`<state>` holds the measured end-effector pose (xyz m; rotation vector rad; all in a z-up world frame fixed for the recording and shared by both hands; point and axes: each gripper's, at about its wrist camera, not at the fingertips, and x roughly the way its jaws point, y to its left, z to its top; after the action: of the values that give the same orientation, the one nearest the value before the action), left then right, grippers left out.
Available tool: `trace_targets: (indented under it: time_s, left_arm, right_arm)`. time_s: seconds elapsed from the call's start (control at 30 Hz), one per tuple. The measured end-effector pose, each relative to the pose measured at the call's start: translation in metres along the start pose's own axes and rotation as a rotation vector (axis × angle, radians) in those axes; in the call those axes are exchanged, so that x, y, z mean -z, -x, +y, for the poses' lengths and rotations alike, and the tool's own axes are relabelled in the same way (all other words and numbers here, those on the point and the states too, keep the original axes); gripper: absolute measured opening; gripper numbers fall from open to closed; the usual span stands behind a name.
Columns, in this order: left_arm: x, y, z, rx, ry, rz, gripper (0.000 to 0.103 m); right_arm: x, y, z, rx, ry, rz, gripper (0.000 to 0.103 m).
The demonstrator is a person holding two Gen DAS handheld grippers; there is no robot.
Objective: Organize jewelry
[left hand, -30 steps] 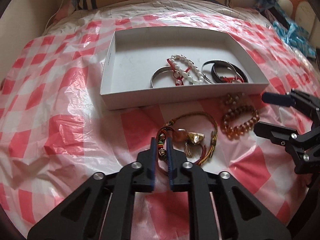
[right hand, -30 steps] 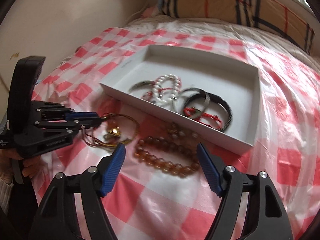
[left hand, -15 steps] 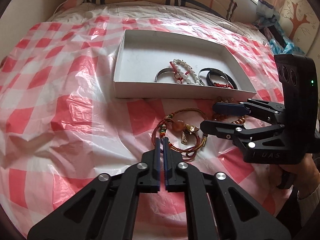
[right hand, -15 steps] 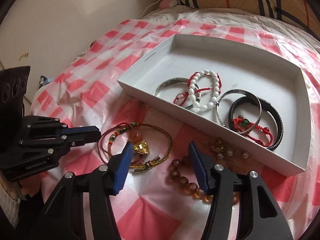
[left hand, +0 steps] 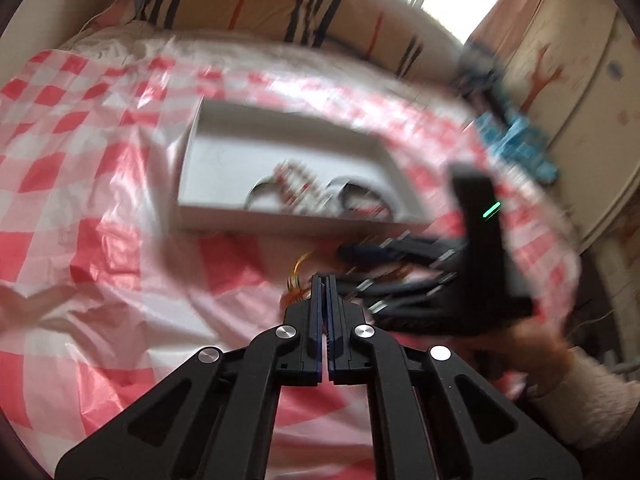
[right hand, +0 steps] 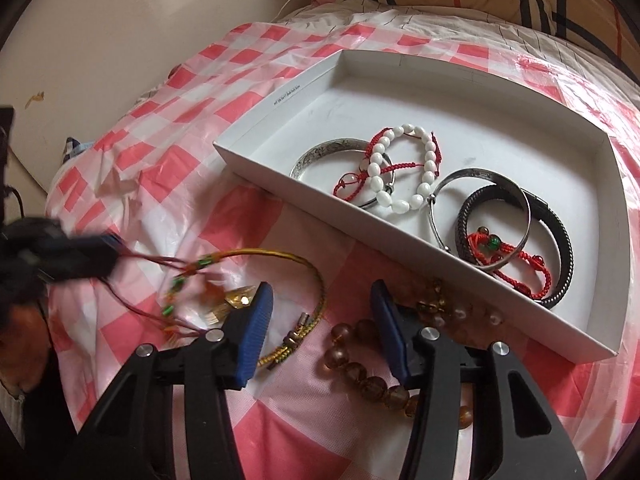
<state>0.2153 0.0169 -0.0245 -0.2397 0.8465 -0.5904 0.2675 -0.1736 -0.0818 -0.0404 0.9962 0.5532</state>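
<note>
Left gripper [right hand: 106, 258] has its fingers clamped on the cord bracelet's [right hand: 256, 280] red threads, lifting it. Right gripper [right hand: 320, 320] hangs half-closed and empty; the amber bead bracelet [right hand: 372, 384] lies just below-right of it, beside the white box [right hand: 400, 240].

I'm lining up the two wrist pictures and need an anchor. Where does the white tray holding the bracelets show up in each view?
Left wrist view: the white tray sits blurred at centre, above the closed jaws, its near wall facing the camera.
Right wrist view: the tray fills the upper right, set diagonally, one corner pointing left.
Shared landmark: the white bead bracelet inside the tray, a blurred red-and-white smear in the left wrist view.
</note>
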Motion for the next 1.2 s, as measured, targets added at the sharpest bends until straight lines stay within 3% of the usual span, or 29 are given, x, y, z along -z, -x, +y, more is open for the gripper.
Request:
trace_targets:
  time_s: [0.07,0.17,0.33,0.43,0.47,0.5,0.57,0.87,1.2]
  left_arm:
    - [-0.003,0.01,0.005,0.079,0.046,-0.051,0.002]
    - [-0.005,0.014,0.009,0.121,0.079,-0.083,0.002]
    - [-0.004,-0.001,0.014,0.03,0.085,-0.02,0.002]
    - [-0.003,-0.001,0.014,0.033,0.076,-0.013,0.002]
    - [-0.002,-0.001,0.014,0.034,0.075,-0.012,0.002]
    - [-0.002,-0.001,0.015,0.032,0.077,-0.007,0.002]
    - [-0.001,-0.003,0.017,0.021,0.084,0.002,0.002]
    - [-0.001,-0.001,0.034,-0.01,0.147,-0.01,0.002]
    - [-0.014,0.001,0.02,0.06,0.145,-0.055,0.002]
  right_arm:
    - [0.001,-0.001,0.005,0.03,0.035,0.006,0.051]
    - [0.001,-0.002,0.013,0.065,0.078,0.008,0.051]
    - [0.001,0.003,0.029,0.04,0.155,-0.043,0.051]
    - [0.0,-0.004,0.041,0.033,0.201,-0.028,0.051]
    - [-0.001,-0.006,0.045,0.032,0.217,-0.021,0.044]
    - [-0.001,-0.007,0.046,0.017,0.222,-0.011,0.026]
    - [-0.001,-0.009,0.046,-0.021,0.212,0.009,0.006]
    - [-0.004,0.034,0.023,-0.228,0.03,-0.1,0.004]
    - [-0.008,0.072,-0.004,-0.329,-0.1,-0.223,0.004]
